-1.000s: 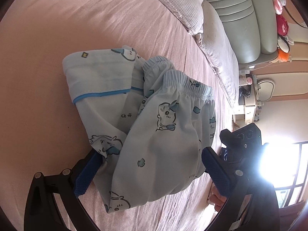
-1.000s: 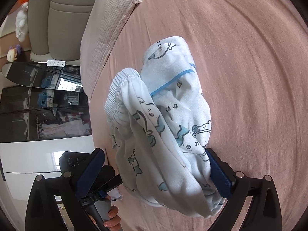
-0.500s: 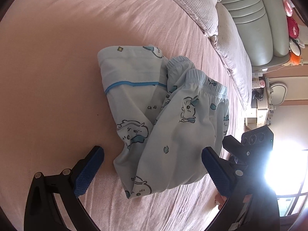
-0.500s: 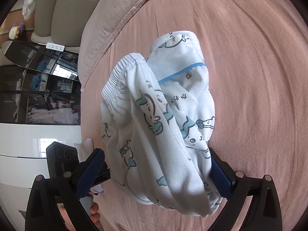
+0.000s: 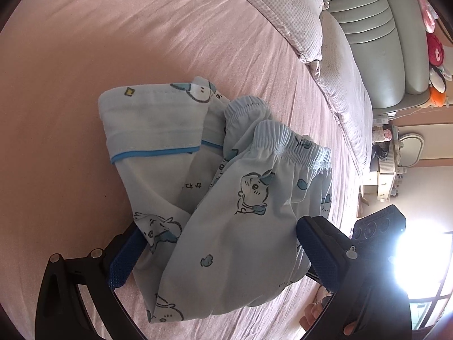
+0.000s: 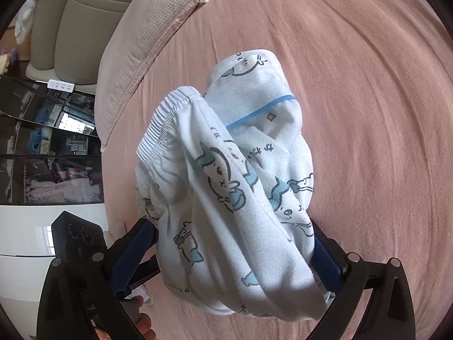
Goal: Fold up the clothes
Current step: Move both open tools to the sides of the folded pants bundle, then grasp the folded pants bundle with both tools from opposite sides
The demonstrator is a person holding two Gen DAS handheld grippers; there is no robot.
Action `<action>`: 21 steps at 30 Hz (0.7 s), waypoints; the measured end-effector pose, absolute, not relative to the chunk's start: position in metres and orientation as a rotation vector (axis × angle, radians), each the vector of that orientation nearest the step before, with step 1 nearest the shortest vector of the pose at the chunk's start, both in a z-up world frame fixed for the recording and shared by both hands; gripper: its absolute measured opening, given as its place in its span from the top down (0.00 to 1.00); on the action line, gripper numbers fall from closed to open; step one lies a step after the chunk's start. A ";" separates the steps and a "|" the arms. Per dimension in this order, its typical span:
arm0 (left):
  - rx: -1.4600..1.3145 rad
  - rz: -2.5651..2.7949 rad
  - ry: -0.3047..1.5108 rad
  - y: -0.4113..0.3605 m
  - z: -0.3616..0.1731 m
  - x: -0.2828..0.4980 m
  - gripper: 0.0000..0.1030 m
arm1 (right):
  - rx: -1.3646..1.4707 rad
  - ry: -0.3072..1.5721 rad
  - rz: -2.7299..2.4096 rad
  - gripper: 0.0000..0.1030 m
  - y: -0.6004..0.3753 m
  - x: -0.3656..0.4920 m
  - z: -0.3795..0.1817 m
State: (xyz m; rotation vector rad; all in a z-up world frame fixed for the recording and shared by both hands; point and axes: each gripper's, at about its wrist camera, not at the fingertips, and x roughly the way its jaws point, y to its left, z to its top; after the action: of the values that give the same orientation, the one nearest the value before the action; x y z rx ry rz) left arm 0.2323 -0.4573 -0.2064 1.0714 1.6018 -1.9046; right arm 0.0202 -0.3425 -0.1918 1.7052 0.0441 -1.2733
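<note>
The bed (image 5: 70,70) with its pink sheet carries everything. A pale quilted pillow (image 5: 283,14) lies along its head edge, in front of the padded headboard (image 5: 368,28). The light blue pajama bundle (image 5: 226,198), printed with cartoon animals, is in the middle part of the bed, elastic waistband toward the pillow. The left gripper (image 5: 209,249) has its jaws wide apart, one on each side of the bundle. The right gripper (image 6: 235,257) also stands spread around the cloth; I cannot tell if it presses it.
</note>
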 end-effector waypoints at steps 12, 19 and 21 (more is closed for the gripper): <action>1.016 -1.876 1.575 -0.453 -0.206 0.233 0.04 | 1.694 0.095 -1.313 0.07 -0.342 0.024 -0.182; 1.007 -1.848 1.536 -0.451 -0.205 0.237 0.20 | 1.680 0.123 -1.319 0.36 -0.346 0.027 -0.178; 0.987 -1.848 1.554 -0.452 -0.205 0.239 0.21 | 1.683 0.155 -1.315 0.43 -0.349 0.027 -0.179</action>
State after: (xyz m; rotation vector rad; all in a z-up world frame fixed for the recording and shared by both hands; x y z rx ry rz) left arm 0.2395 -0.4520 -0.2046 0.9873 1.5540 -1.8481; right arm 0.0272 -0.3491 -0.1793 1.6828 0.1555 -1.3146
